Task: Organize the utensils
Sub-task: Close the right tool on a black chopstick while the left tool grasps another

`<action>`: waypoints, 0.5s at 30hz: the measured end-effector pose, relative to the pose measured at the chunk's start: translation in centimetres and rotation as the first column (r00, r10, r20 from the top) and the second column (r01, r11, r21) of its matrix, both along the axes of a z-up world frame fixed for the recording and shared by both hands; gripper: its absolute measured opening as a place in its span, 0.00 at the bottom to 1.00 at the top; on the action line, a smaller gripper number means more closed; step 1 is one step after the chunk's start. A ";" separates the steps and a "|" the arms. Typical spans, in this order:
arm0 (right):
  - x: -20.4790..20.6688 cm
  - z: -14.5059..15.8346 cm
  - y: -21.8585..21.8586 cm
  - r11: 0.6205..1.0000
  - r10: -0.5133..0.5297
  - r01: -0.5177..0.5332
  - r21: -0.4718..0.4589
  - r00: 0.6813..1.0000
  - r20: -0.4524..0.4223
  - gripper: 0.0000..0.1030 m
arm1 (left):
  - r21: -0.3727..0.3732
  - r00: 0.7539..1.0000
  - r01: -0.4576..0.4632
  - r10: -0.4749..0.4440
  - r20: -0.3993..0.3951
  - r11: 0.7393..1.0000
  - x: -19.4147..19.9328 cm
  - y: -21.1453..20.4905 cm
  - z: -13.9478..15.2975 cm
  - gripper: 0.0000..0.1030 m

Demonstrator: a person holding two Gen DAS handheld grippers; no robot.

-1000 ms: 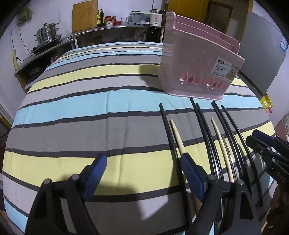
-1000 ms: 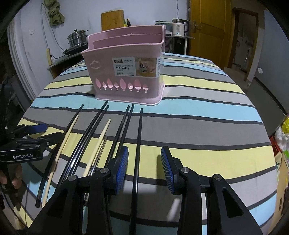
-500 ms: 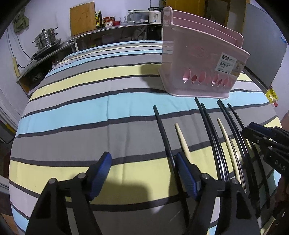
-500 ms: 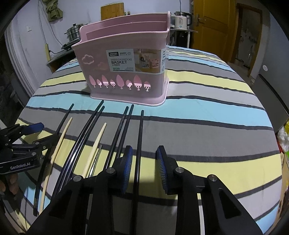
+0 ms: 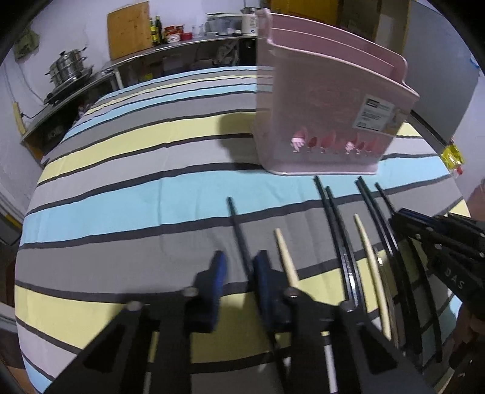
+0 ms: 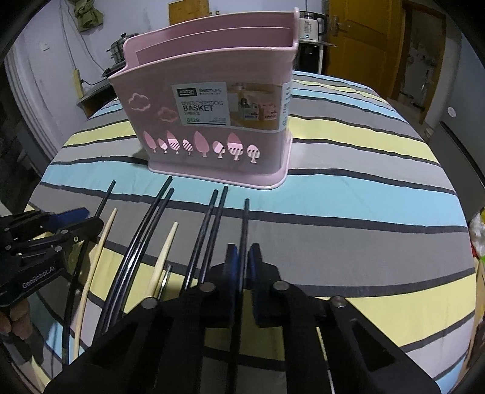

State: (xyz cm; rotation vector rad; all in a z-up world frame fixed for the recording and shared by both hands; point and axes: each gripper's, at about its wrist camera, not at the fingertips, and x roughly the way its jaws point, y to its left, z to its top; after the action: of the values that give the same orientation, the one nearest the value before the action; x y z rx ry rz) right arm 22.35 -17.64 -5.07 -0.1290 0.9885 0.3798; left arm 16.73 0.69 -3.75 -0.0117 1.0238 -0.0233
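A pink chopstick basket point(image 5: 318, 115) point(image 6: 212, 91) stands upright on the striped tablecloth point(image 5: 136, 200). In front of it lie several black and cream chopsticks in a row. My left gripper point(image 5: 241, 269) is closing around the leftmost black chopstick point(image 5: 238, 224). The stick lies against the right pad, with a gap still showing to the left pad. My right gripper point(image 6: 242, 263) is closing on the rightmost black chopstick point(image 6: 245, 218), and both blue pads sit against it. A cream chopstick point(image 5: 285, 257) lies just right of the left gripper. Each gripper shows at the edge of the other's view.
A steel counter with stacked pots point(image 5: 68, 69) and a wooden board point(image 5: 128, 28) runs behind the table. A kettle point(image 6: 310, 24) and an orange door point(image 6: 360, 39) are at the back right. The cloth falls away at the round table's edges.
Both grippers' jaws have come in from wide open around one black chopstick each. Both have moved a little closer to the basket.
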 end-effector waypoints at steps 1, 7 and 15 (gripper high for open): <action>0.0 0.0 0.1 1.000 0.003 -0.003 0.006 1.000 -0.004 0.06 | 0.001 1.000 0.006 -0.006 -0.002 1.000 0.0 -0.1 0.0 0.12; -0.2 0.9 -0.6 0.999 -0.005 0.006 0.052 1.000 -0.010 0.05 | -0.052 1.000 0.014 -0.015 -0.016 0.999 0.2 0.4 0.5 0.08; -0.8 3.7 -1.3 0.995 -0.012 0.009 0.104 0.999 0.033 0.05 | -0.096 0.999 0.033 -0.029 0.045 0.995 -0.4 1.1 3.6 0.07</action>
State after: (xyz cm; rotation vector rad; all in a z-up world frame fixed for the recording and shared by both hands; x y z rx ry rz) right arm 21.60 -18.94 -1.38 -0.0360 0.9339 0.4170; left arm 16.33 1.81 -0.19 -0.0831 0.9781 -0.1014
